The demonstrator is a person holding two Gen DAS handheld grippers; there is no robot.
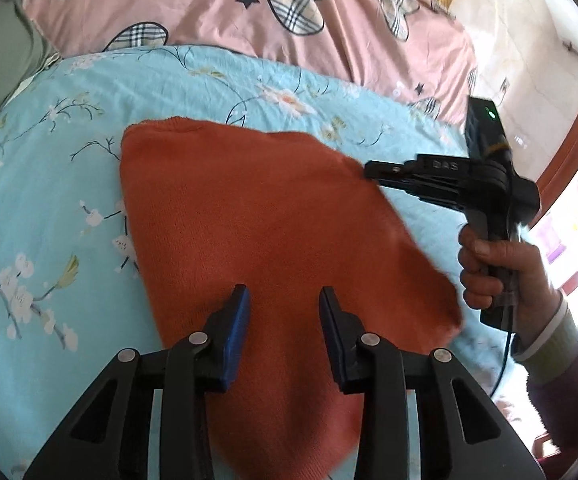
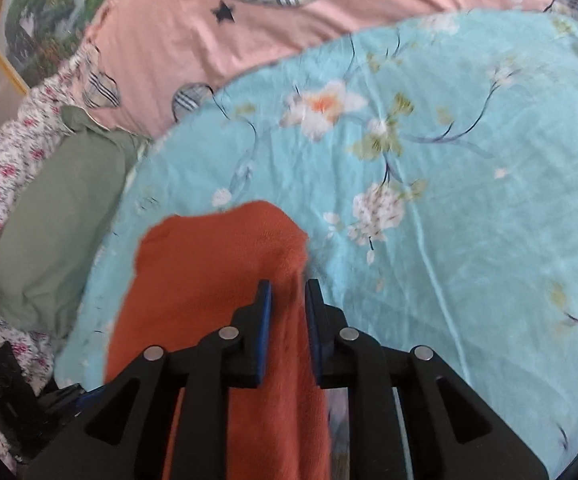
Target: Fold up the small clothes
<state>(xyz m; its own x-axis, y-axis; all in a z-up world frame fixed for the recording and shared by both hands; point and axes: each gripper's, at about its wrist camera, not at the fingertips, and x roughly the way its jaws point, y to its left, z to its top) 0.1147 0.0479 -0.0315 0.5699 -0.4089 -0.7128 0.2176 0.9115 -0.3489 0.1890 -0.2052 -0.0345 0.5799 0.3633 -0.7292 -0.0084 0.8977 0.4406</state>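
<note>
We see a rust-orange knitted garment [image 1: 273,220], soft and finely ribbed, lying flat on the light-blue floral sheet [image 1: 49,200] of the bed, its long axis running from the near edge toward the pink star-and-plaid quilt [image 1: 225,8]. Our left gripper [image 1: 283,300] hovers over the garment's near end, jaws partly apart, holding nothing. Our right gripper [image 2: 288,292] has narrow jaws straddling the garment's edge; we cannot tell whether they pinch it.

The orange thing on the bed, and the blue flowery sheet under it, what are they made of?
The orange garment looks knitted, maybe wool or acrylic: fine ribbed rows, a matte fuzzy surface. The blue flowery sheet looks like smooth woven cotton or a blend: thin creases, a printed pattern, a slight sheen. The exact fibre cannot be told.
</note>
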